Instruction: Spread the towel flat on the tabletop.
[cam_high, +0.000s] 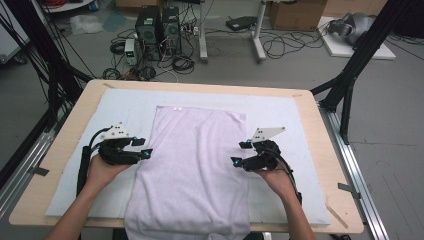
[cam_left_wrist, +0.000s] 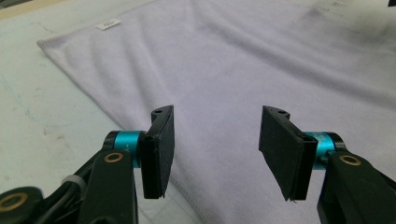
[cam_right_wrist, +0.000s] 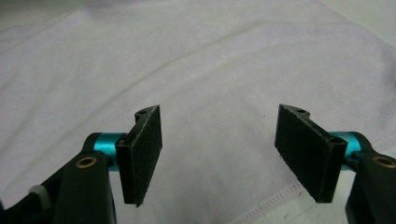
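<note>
Fingers (cam_left_wrist: 159, 149) of both grippers are standing released over the towel (cam_high: 197, 165), empty, at its side edges; a fold seems finished, and regripping for another is likely coming.

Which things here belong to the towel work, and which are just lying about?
In the job:
- lilac towel, spread on the table, near end over the front edge
- left gripper at its left edge, jaws open
- right gripper at its right edge, jaws open
- pale mat under the towel

Lying about:
- computer towers on the floor
- cables
- cardboard box
</note>
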